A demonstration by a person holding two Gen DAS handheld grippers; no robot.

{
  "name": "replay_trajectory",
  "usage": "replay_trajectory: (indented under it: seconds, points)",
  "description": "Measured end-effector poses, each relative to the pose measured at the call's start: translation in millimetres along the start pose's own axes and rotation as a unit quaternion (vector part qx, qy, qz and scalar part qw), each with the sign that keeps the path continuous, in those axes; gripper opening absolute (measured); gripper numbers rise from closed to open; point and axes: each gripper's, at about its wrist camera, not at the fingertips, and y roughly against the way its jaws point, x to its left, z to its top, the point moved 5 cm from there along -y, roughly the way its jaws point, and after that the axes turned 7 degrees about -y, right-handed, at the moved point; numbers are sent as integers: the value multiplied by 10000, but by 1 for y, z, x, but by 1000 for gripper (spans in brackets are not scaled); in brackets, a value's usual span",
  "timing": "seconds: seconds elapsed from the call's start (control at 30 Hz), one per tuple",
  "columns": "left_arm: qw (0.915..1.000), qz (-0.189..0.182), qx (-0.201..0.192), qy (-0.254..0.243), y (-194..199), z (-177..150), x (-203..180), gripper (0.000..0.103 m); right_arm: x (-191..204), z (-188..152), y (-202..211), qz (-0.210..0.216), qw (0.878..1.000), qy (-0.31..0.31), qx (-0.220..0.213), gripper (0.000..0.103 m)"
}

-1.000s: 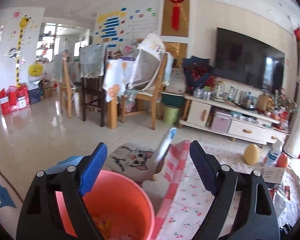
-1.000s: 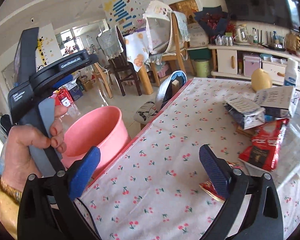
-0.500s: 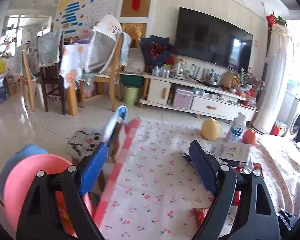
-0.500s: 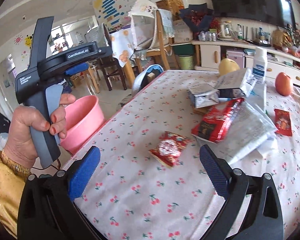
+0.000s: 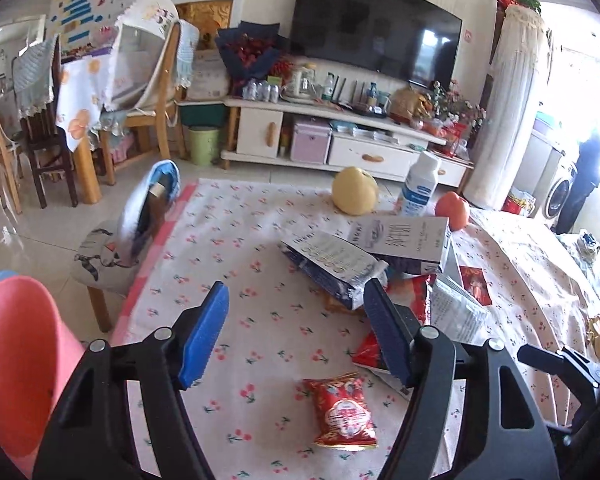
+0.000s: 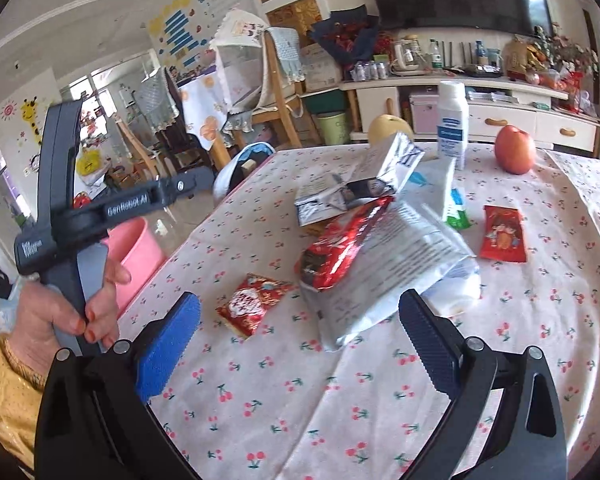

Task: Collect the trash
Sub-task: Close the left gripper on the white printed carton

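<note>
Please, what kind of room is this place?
Most likely a family living room with a dining corner: a big television above a white cabinet, wooden dining chairs behind, and a table with a cherry-print cloth holding wrappers.

Daylight, bright and even. From my left view, the blown-out white window area (image 5: 580,92) at right washes detail to glare. The glossy pale tiled floor (image 5: 16,216) shows soft reflections. Both views bend strongly at the rims, with black corners. The crinkled white printed plastic bag (image 6: 400,256) looks slightly motion-smeared; shadows are faint.
</note>
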Motion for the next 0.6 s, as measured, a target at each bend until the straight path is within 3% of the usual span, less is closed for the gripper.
replay_trajectory:
  seconds: [0.2, 0.37, 0.6]
  points:
    - [9953, -641, 263, 679, -29, 6, -8, 71, -30, 16, 10, -204, 9988, -439, -85, 98]
    - [9866, -860, 638, 1232, -64, 10, -8, 70, -46, 21, 11, -300, 9973, -663, 16, 98]
    - [9878, -744, 959, 978, -100, 12, -34, 71, -43, 19, 4, -292, 9978, -564, 174, 98]
